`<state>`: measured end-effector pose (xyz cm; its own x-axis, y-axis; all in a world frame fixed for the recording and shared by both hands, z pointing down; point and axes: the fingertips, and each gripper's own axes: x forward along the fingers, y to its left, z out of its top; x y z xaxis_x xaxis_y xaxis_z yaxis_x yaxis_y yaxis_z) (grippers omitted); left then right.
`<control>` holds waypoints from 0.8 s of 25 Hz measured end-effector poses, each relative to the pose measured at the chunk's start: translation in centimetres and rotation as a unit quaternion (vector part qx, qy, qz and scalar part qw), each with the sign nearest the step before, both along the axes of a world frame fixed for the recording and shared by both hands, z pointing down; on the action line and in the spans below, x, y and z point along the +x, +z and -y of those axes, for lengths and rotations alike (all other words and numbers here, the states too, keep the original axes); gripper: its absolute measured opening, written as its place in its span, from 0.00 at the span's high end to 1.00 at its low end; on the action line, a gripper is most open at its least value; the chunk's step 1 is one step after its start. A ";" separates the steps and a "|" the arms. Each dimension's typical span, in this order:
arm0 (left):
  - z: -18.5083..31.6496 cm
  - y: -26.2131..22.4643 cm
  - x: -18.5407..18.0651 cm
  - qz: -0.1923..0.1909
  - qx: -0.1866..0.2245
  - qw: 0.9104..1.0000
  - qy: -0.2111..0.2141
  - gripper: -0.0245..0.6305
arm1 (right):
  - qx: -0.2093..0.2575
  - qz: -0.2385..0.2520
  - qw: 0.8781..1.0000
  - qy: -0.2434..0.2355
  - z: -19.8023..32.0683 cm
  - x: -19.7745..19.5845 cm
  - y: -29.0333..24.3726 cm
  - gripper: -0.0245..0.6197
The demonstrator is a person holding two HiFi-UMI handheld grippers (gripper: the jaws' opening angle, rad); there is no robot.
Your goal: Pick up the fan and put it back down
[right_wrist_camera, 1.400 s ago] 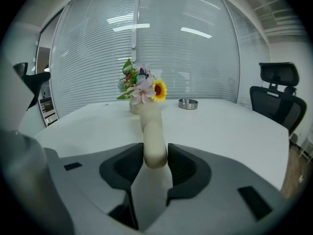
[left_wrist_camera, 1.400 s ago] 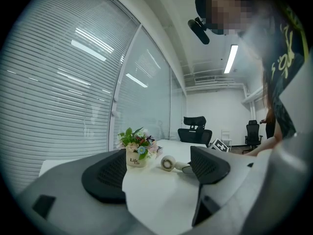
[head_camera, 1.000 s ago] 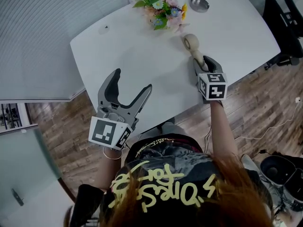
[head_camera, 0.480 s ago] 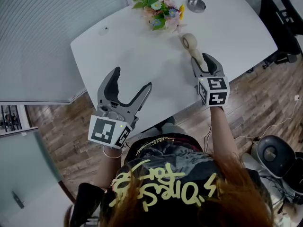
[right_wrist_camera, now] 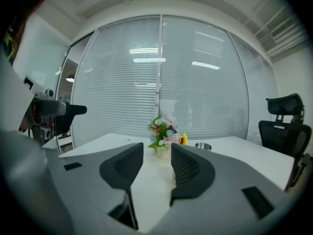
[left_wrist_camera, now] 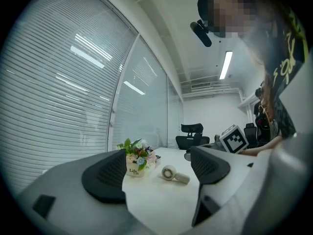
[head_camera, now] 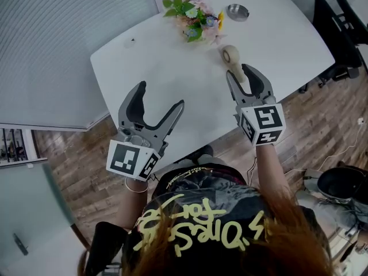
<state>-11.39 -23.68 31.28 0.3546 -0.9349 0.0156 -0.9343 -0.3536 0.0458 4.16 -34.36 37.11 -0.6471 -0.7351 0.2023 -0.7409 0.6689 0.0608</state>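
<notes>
Right gripper (head_camera: pixel 240 73), right of centre: jaws partly apart, nothing between them. Left gripper (head_camera: pixel 161 96), lower left: jaws wide apart, holding nothing. Fan (head_camera: pixel 231 54) lies flat on the white desk (head_camera: pixel 167 62), its handle pointing toward the right gripper's tips. Upper centre: white pot (left_wrist_camera: pixel 133 170) holding mixed flowers (head_camera: pixel 194 13). A metal bowl (head_camera: pixel 237 11) sits just right of it.

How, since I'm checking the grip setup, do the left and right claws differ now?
The left claw has its jaws wide apart; the right claw has them closer together. The left claw is over bare table; the right claw is close by the fan. Both are empty, and the fan lies on the table.
</notes>
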 end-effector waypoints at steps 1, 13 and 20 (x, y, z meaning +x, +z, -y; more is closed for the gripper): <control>-0.1 -0.2 0.0 0.001 0.002 1.000 0.001 0.33 | 0.005 0.007 1.000 -0.005 -0.4 -0.3 -0.7 0.71; -1.2 -3.0 -0.9 0.004 0.033 0.999 0.004 0.34 | 0.059 0.068 0.994 -0.063 -4.8 -3.1 -7.5 0.71; -1.6 -4.4 -1.5 0.004 0.048 0.999 0.003 0.38 | 0.070 0.075 0.991 -0.084 -6.4 -4.2 -8.9 0.71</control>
